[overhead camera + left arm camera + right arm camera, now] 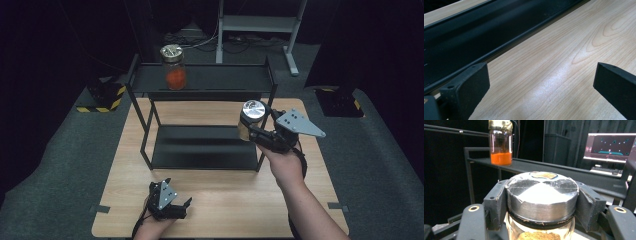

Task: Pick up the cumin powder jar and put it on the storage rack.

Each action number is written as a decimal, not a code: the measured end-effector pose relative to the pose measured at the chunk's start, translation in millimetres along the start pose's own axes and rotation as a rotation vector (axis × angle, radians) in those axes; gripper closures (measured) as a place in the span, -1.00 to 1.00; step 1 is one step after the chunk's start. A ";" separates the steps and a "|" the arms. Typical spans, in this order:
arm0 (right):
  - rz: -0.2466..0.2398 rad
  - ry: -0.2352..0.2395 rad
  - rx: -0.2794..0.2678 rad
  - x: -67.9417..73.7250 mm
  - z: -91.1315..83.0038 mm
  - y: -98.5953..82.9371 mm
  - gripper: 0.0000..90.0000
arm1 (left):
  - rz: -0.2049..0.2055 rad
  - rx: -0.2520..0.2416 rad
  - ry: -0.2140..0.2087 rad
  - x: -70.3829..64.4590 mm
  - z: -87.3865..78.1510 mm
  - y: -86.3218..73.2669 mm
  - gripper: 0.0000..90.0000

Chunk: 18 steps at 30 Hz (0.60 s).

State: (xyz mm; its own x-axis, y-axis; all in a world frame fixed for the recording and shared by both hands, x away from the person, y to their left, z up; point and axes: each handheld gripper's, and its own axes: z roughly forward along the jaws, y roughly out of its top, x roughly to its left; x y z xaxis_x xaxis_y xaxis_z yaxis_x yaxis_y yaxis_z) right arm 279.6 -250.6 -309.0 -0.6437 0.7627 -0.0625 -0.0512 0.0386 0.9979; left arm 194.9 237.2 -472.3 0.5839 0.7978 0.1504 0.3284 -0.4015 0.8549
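Item: jar (pixel 251 120) with silver lid, clamped in right gripper (pixel 262 134) jaws beside the rack (pixel 200 80) — not yet shelved near the orange-filled jar (pixel 173 67); left gripper (pixel 175 205) idle on table (pixel 225 200), jaws apart.

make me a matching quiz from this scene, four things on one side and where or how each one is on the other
Things:
1. jar with orange powder
2. silver-lidded jar
3. left hand-held gripper
4. black rack

States:
A. stands on the wooden table
B. open, low over the table's near edge
C. on the rack's top shelf
D. clamped in the right hand-held gripper

Pairs: 1-C, 2-D, 3-B, 4-A
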 end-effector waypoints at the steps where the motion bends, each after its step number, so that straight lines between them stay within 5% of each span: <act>1: 0.000 -0.002 -0.003 -0.6 0.8 2.1 -0.23 | -0.001 0.000 0.000 0.0 0.0 -0.1 -0.98; 18: 0.006 -0.021 -0.054 -7.3 14.3 27.8 -0.23 | -0.008 -0.005 -0.006 1.7 -0.5 -0.9 -0.98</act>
State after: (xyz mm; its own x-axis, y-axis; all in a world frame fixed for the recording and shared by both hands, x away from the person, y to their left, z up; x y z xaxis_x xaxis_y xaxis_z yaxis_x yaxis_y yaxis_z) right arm 293.8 -245.8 -280.6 -0.6279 0.7763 -0.0561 -0.0893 -0.0003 0.9960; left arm 195.3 239.2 -472.6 0.5854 0.7984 0.1410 0.3294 -0.3931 0.8585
